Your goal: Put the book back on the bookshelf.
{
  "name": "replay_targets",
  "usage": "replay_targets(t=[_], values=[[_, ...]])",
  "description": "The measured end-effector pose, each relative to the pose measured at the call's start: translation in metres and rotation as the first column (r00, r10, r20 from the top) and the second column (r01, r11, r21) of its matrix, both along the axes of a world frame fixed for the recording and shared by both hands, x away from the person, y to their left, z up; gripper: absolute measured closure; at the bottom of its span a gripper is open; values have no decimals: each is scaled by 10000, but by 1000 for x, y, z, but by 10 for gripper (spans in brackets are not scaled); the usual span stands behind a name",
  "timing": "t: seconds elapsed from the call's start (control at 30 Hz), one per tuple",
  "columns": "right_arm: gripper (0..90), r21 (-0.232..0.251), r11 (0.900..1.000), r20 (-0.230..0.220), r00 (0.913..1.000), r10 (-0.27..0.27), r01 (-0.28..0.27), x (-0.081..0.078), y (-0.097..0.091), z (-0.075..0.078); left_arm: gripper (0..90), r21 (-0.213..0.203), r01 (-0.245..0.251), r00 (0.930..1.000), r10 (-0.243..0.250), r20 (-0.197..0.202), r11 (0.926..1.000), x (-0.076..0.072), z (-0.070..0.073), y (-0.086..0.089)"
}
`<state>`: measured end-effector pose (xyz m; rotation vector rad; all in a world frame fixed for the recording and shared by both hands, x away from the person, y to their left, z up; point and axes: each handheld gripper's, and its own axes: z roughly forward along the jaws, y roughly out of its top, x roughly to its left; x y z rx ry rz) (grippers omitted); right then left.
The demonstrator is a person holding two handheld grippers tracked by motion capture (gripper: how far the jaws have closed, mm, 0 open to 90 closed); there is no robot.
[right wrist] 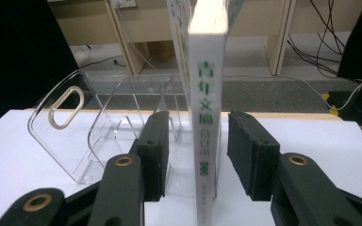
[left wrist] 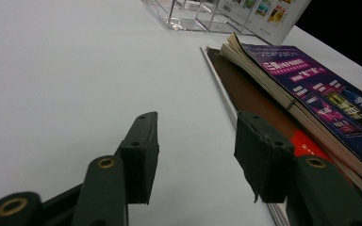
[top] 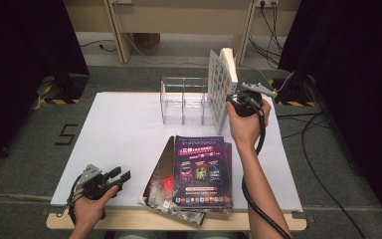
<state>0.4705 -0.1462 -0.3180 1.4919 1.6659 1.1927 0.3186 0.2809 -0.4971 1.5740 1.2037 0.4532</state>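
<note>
A thick white book [top: 221, 84] stands upright at the right end of a clear acrylic rack [top: 184, 102] at the back of the white table [top: 119, 129]. My right gripper [top: 231, 99] reaches in from the right at the book's spine [right wrist: 207, 94]. The spine sits between its jaws, with a gap on the left side and the right pad [right wrist: 250, 150] close beside it, so the gripper is open. My left gripper [top: 121, 174] rests low at the table's front left, open with nothing between its fingers [left wrist: 195, 141].
A stack of magazines [top: 199, 169] with a purple cover on top lies at the front centre, just right of the left gripper [left wrist: 311, 89]. The rack's other clear dividers [right wrist: 99, 136] stand left of the book. Cables trail on the floor at the right.
</note>
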Motion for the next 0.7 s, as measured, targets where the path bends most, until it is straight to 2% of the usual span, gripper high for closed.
replay_targets(t=[0.13,0.17,0.23,0.3,0.33,0.37,0.4,0.47,0.5,0.7], values=[[592,-38,10000,-134,9999,71,-72,-9,-4,-3,493,45,65,10000,-65,-20,10000,0,0,-1],[592,136,9998,-277,9995,143,-140,-13,-7,-6,493,59,73,10000,-73,-14,10000,0,0,-1],[592,126,9998,-334,9994,132,-128,-16,-9,-8,493,65,56,10000,-56,-6,10000,0,0,-1],[591,162,9998,-469,9988,149,-141,-20,-12,-14,492,38,19,10000,-18,-36,10000,0,-1,-1],[594,446,9990,-668,9977,119,-89,-25,-16,-22,491,18,50,10000,-50,-75,10000,0,-1,-3],[594,446,9990,-668,9977,119,-89,-25,-16,-22,490,18,50,10000,-50,-75,10000,0,-1,-3],[596,579,9983,-875,9961,101,-50,-29,-20,-32,489,55,137,9999,-137,-55,9999,2,-1,-6],[596,704,9975,-982,9951,63,6,-30,-21,-34,488,81,185,9998,-185,-51,9998,2,0,-7],[596,638,9980,-1069,9942,116,-48,-33,-24,-42,484,110,282,9996,-282,-59,9995,2,-1,-10],[596,731,9973,-1445,9894,139,-33,-36,-29,-56,482,37,462,9988,-462,-182,9989,1,-2,-16]])
